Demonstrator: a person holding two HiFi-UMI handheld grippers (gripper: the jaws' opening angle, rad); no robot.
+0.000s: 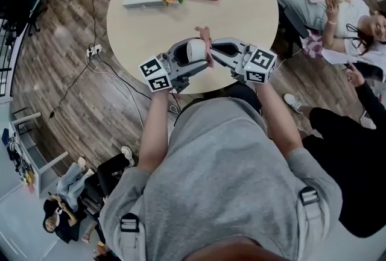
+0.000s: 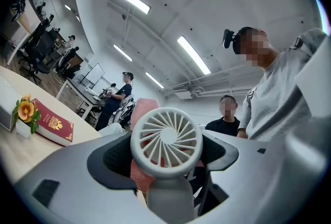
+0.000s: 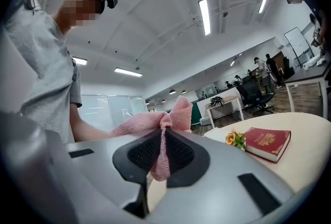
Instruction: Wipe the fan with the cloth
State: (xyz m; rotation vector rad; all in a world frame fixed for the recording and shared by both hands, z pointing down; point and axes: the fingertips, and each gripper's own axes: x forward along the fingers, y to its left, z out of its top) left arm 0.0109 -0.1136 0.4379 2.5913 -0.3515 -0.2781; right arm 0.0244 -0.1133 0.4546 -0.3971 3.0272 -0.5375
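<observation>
Your left tongs (image 2: pixel 164 163) clamp the fan (image 1: pixel 196 49), your right tongs (image 3: pixel 161 155) pinch the cloth (image 3: pixel 150 123) against it at mid-frame (wiping seems underway, hardly finished).

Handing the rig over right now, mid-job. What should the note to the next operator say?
Left gripper: shut on the small white fan, grille facing its camera.
Right gripper: shut on the pink cloth, bunched between its jaws.
Both held over the round table's near edge; the cloth sits right behind the fan head.
Done: fan and cloth picked up and brought together. How much is wiped cannot be told.
Left: rub the cloth over the grille and the rest of the fan.
</observation>
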